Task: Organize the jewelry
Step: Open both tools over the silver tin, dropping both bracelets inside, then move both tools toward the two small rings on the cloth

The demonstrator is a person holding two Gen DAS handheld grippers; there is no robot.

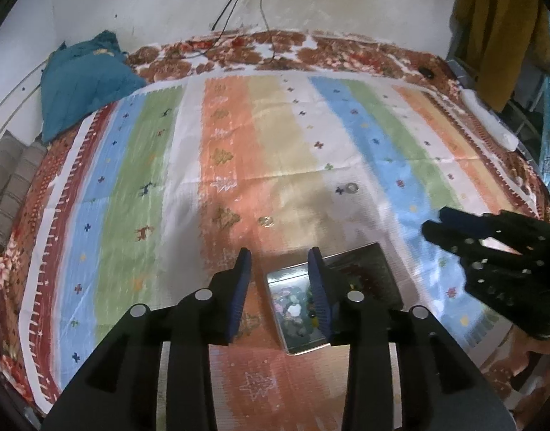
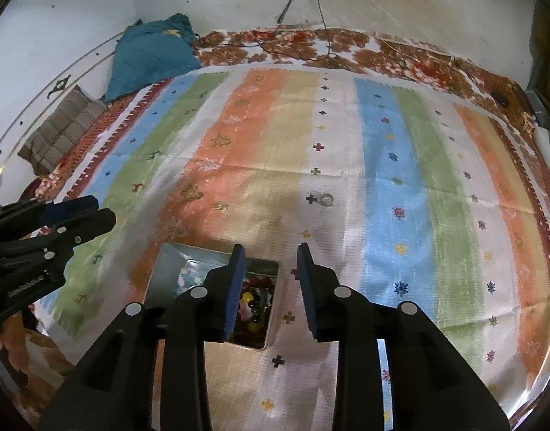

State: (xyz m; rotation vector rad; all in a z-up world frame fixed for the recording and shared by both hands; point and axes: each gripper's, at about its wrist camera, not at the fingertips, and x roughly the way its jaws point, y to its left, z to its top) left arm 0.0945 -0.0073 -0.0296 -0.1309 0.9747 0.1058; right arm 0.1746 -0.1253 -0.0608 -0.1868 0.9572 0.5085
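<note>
Left gripper (image 1: 280, 287) and right gripper (image 2: 269, 287) both hovering with jaws apart, clamped on nothing, above the near middle of the striped woven cloth (image 1: 149, 186); probably mid-collection, rectangular shiny metal tin (image 1: 373, 269) of glossy beads open just beneath. Small silvery ring (image 2: 326, 199) lying farther off, gold-toned ring (image 1: 266, 221) nearer; next called for reaching out, pinching one finely.

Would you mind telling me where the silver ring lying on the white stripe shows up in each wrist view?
Left wrist: the silver ring lies right of centre, beside a dark cross motif, beyond the open tin.
Right wrist: the silver ring lies near centre, right of a dark cross, beyond the tin.
Shared landmark: the teal pillow at the far left by the wall.
</note>
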